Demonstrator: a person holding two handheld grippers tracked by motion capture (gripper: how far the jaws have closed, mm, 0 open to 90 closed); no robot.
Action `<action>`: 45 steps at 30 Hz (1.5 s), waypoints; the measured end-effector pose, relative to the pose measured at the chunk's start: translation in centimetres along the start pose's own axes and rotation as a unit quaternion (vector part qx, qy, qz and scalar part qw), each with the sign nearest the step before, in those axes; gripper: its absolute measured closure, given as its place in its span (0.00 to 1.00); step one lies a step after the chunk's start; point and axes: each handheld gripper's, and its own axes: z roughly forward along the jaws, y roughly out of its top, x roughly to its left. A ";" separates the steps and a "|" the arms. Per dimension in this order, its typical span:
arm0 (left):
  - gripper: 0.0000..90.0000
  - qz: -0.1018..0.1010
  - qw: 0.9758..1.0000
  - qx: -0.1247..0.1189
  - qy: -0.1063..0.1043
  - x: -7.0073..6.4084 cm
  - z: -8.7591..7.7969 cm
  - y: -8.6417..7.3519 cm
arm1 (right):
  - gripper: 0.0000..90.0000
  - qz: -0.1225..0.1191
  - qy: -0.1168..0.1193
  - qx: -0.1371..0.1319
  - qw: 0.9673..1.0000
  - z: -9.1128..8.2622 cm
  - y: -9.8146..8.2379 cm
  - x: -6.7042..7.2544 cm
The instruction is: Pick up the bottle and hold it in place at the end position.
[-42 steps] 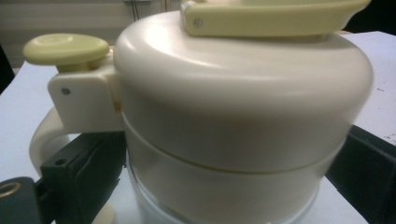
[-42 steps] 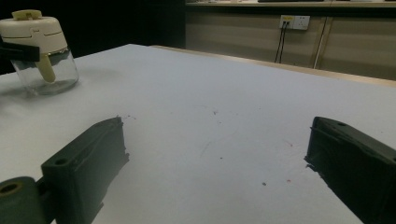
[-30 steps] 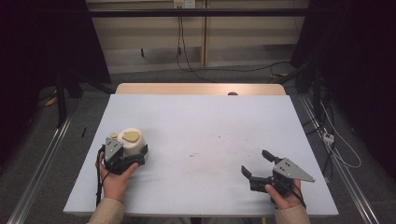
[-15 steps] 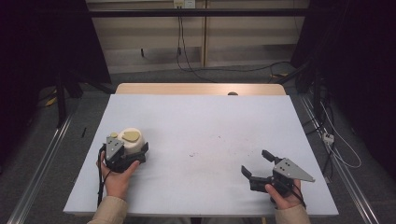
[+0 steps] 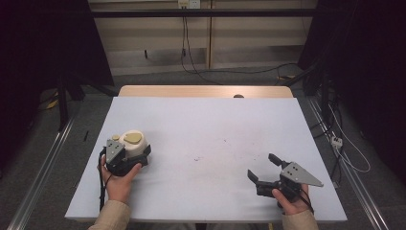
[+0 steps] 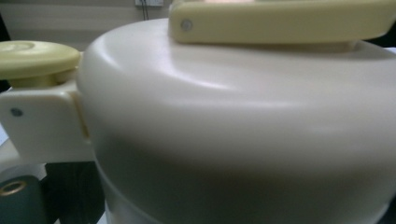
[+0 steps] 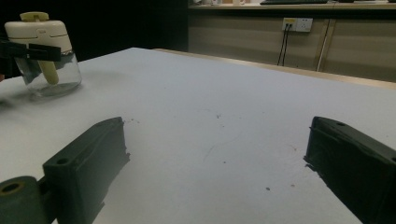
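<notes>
Left gripper [image 5: 125, 160]: black body, chunky, with a grey three-cornered plate on top, small dark screw holes at the plate's corners. Black cable trails from its rear, past the wrist.

Right gripper [image 5: 269, 170]: same build, black housing, grey three-cornered plate with small holes. Two black jaws, blocky, matte; seen up close in the right gripper view, each is a squared block with a round screw hole near its base. A brass-coloured ring sits in a dark grey cylinder beside the left-hand jaw. Dark cable loops behind the grip.

Sleeves: tan, beige cloth, both forearms, cuffs ending at the wrists.
</notes>
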 end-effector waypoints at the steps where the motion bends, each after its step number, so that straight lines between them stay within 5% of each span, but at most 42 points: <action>1: 0.06 0.002 1.000 -0.001 -0.001 0.0 0.0 0.1 | 0.05 0.000 0.001 0.000 1.000 0.0 0.0 0.0; 45: 0.06 0.033 0.996 -0.009 -0.081 -4.6 3.4 2.8 | 0.05 -0.003 0.004 0.000 1.000 0.2 0.0 0.0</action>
